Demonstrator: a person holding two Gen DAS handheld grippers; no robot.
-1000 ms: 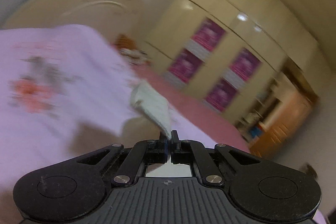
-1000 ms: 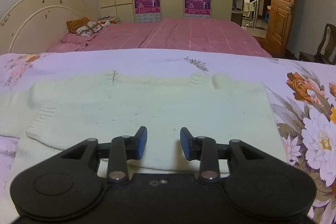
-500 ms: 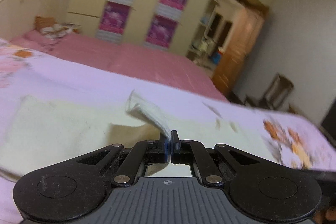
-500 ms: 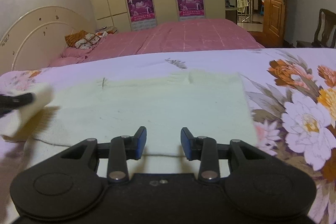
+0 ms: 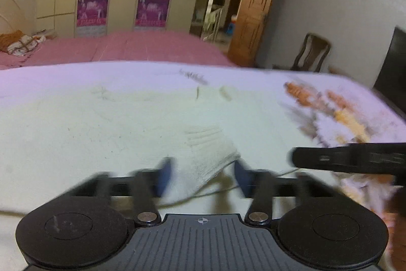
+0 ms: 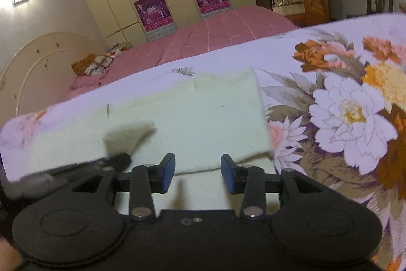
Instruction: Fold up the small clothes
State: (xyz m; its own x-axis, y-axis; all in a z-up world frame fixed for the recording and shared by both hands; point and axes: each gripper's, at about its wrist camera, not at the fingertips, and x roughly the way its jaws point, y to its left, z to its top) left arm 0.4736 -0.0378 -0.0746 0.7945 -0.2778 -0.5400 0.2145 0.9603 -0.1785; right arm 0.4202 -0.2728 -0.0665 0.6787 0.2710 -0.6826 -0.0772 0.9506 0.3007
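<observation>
A pale knit sweater (image 6: 203,118) lies flat on the floral bedspread (image 6: 342,106), just ahead of both sets of jaws. The left gripper (image 5: 201,175) is opening; the ribbed sleeve cuff (image 5: 210,156) lies between its parted jaws, laid over the sweater's body and no longer pinched. The right gripper (image 6: 198,170) is also opening, empty, jaws apart above the near hem. By the look of it, the sleeves are folded in; folding the body looks left to do
</observation>
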